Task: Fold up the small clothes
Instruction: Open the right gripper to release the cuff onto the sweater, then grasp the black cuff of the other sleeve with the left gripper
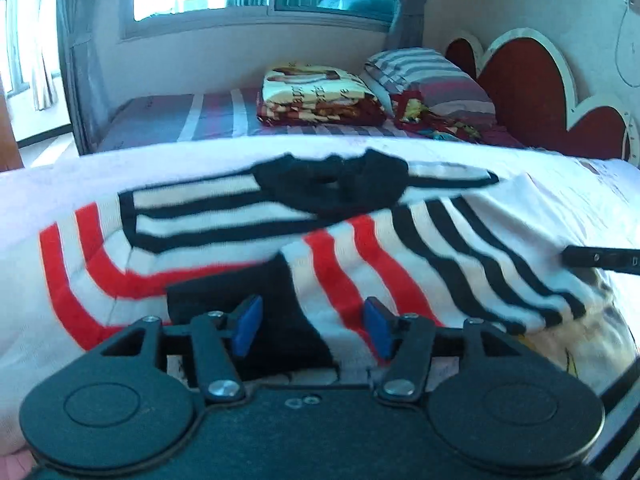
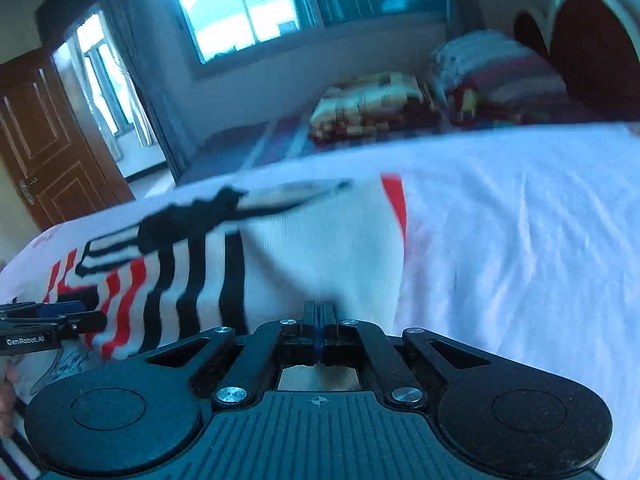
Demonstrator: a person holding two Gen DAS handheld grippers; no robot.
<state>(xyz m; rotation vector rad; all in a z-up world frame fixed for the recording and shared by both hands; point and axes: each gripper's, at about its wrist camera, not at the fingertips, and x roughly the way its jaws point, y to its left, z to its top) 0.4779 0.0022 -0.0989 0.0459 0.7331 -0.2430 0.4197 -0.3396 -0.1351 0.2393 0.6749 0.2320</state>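
Note:
A small white shirt [image 1: 224, 240] with red and black stripes and a black collar lies on a white sheet on the bed. My left gripper [image 1: 312, 330] is open, its blue pads apart over the shirt's near hem. My right gripper [image 2: 320, 332] is shut on the shirt's white right edge [image 2: 320, 248] and holds it folded over the striped body. The right gripper's finger shows in the left wrist view [image 1: 600, 260] at the shirt's right side. The left gripper shows in the right wrist view [image 2: 52, 320] at the far left.
The white sheet [image 2: 520, 240] spreads to the right of the shirt. Behind are a folded patterned blanket [image 1: 316, 96], a striped pillow [image 1: 424, 76] and a red heart-shaped headboard [image 1: 528, 84]. A window and a brown door [image 2: 48, 148] stand further back.

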